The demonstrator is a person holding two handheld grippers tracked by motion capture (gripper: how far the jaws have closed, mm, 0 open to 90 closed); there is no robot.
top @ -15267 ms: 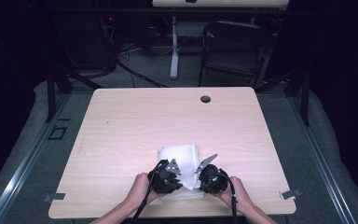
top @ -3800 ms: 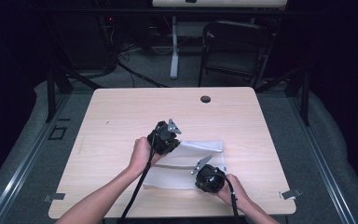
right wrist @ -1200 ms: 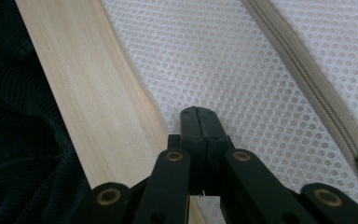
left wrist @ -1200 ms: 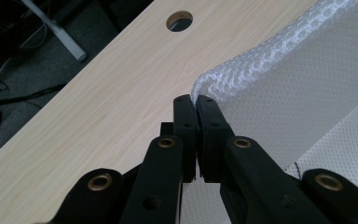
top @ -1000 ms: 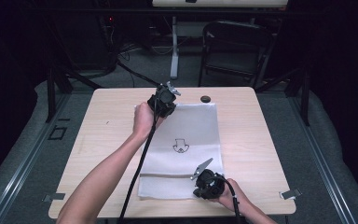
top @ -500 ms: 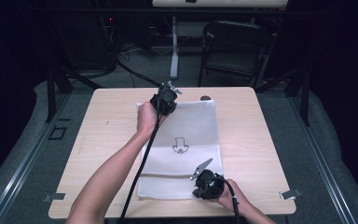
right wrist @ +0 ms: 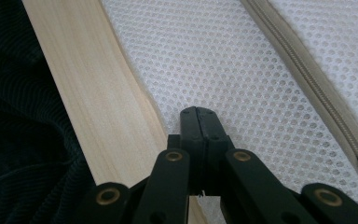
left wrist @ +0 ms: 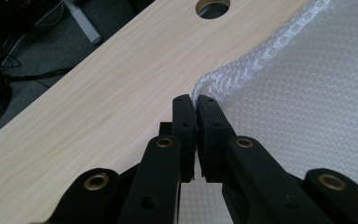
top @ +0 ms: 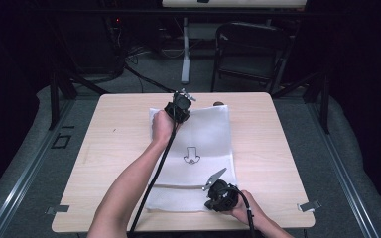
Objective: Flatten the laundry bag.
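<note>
1. Left tongs point(top: 179, 105) are clenched on the far edge of the white mesh laundry bag point(top: 198, 134). In the left gripper view the fabric point(left wrist: 307, 93) bunches into a small peak right at the tips, so the bite looks shallow.
2. Right tongs point(top: 217, 194) are clenched at the bag's near end, close to the near edge of the desk point(top: 278, 148). In the right gripper view the tips are pressed together over the mesh point(right wrist: 214, 60); I cannot tell how much of it they pinch.
3. The bag lies spread along the middle of the desk, from near the far edge to the near one, stretched between the two tongs.
4. Biggest risk, as I judge it: the left tongs' thin hold slips off if the bag is pulled tighter, and the far end falls back in a wrinkle.
5. Next risk: open mesh snags easily on the tips, so a sideways tug could pull threads or drag the whole bag askew.
6. Smaller risk: the near end lies just by the desk edge and could slide over it if drawn toward the person.
7. A tan zipper strip point(right wrist: 303, 74) crosses the near part; catching it would twist the fabric.
8. Markings: one small dark outline drawing point(top: 192, 154) at the bag's middle; no readable writing or brand.
</note>
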